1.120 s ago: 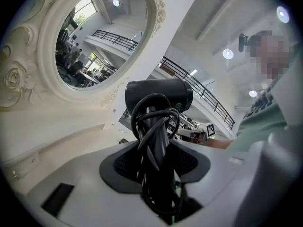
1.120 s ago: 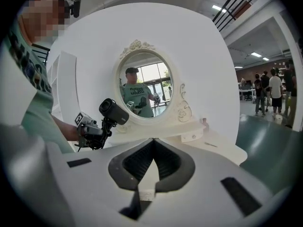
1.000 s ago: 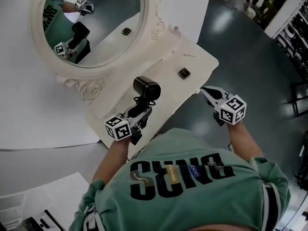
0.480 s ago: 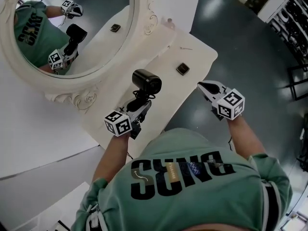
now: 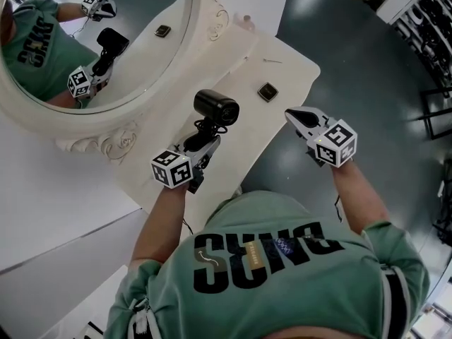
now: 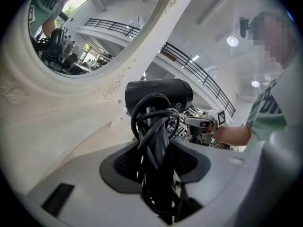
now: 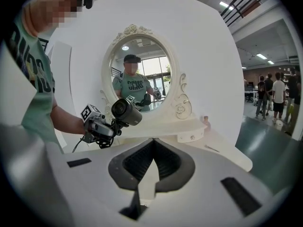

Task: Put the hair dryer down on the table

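green lettered t-shirt [image 5: 296, 281], white left claw [image 5: 205, 138], right claw [image 5: 290, 114]

Open tabletop [image 5: 239, 138] lies between mirror frame [image 5: 206, 21] and dark square [image 5: 268, 92].

1. In the left gripper view, the handle of the hair dryer [image 6: 158, 94] is almost fully hidden; the wound cable [image 6: 150, 122] and the closed jaws of the left gripper [image 6: 155, 151] cover it.
2. The top and left edges of the head view cut off the mirror [image 5: 85, 41].
3. The small dark square thing [image 5: 268, 92] on the table [image 5: 293, 73] is too small to identify.
4. The thin item [image 5: 272, 61] near it is also too small to name.
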Demonstrator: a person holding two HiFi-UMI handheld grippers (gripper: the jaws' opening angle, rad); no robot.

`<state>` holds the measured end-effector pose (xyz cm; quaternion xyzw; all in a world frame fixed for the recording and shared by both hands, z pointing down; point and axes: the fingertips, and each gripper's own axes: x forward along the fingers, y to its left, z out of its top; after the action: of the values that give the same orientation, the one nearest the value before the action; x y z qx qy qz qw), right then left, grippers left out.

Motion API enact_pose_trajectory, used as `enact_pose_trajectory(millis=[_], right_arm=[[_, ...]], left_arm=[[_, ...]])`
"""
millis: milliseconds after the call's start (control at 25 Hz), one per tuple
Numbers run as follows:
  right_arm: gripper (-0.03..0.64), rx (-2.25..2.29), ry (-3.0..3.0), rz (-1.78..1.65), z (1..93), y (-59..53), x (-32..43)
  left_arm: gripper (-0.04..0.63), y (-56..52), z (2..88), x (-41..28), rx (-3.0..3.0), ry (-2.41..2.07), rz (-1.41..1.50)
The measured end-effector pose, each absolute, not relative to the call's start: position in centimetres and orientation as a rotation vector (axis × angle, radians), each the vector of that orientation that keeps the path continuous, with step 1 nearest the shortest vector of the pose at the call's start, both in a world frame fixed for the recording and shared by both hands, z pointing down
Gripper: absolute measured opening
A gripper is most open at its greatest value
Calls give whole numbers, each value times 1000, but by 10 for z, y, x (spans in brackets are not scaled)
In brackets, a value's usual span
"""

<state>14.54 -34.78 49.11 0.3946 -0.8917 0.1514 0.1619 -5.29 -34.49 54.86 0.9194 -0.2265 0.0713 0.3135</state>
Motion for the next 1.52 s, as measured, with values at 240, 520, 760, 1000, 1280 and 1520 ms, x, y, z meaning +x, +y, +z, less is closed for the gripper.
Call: enact_pose_trajectory(millis=[240, 520, 760, 1000, 1280, 1520], right_arm=[[-6, 1100, -2525, 426, 506, -359, 142], [-6, 1067, -2513, 430, 530, -372, 137], [-6, 1042, -2490, 470, 559, -378, 133], [-6, 1018, -2473, 500, 587, -381, 127], [-6, 1021, -2473, 527, 608, -387, 124], [-6, 1021, -2471, 545, 619, -392, 120]], left_arm=[[186, -356, 569, -46, 2413, -610, 272], [186, -366, 604, -37, 2389, -621, 394], [186, -378, 644, -35, 2360, -650, 549], [186, -392, 679, -36, 2341, -678, 716], [186, -403, 707, -35, 2324, -683, 846], [187, -409, 718, -32, 2311, -676, 895]])
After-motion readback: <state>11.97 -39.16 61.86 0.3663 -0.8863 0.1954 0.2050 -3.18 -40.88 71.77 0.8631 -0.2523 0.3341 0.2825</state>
